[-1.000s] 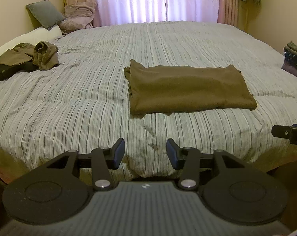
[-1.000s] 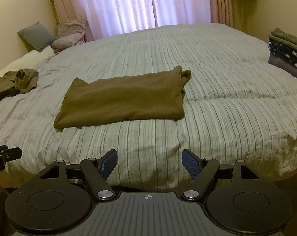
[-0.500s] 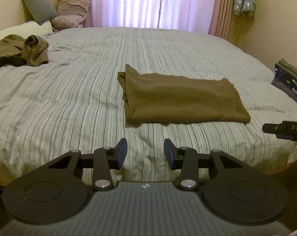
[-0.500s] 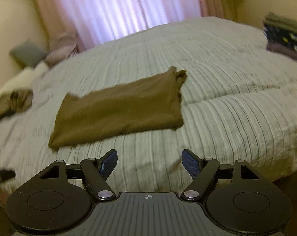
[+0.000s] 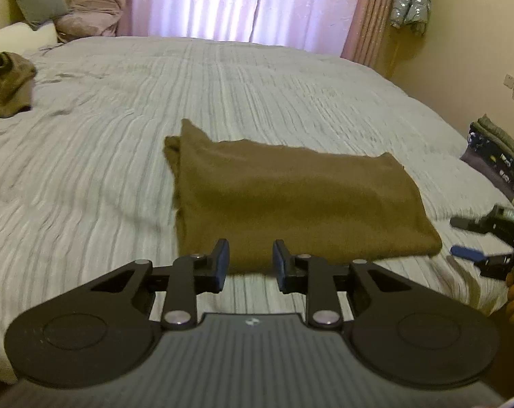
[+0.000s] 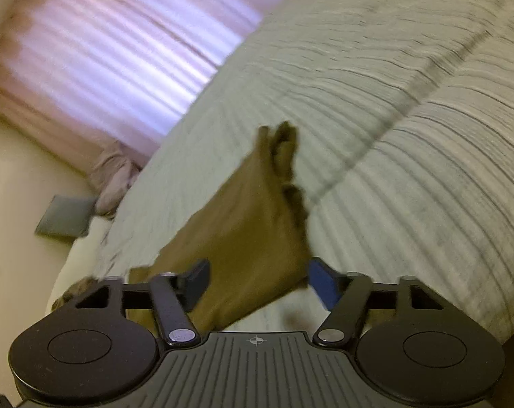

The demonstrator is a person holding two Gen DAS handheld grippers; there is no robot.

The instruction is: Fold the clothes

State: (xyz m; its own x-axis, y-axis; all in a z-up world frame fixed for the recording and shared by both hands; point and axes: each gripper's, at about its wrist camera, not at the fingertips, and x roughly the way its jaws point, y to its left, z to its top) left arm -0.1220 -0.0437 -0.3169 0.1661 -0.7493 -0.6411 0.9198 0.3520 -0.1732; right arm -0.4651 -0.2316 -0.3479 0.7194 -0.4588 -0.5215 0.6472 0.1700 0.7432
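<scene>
Folded brown garment (image 5: 301,200) on the bed (image 5: 87,176), long axis left-right.
Left gripper (image 5: 250,260) and right gripper (image 6: 258,280): jaws just closing, apart, holding nothing; folded stack (image 5: 498,159) at right edge.

Blurred throughout in the right wrist view, with the olive folded garment (image 6: 243,238) smeared and its near edge hidden behind the gripper body. Cut off at the left wrist view's right edge: the stack of folded clothes (image 5: 501,163) and the blurred right gripper (image 5: 488,234). Too crumpled and cropped to identify, the olive heap (image 5: 5,85) at the left edge.
</scene>
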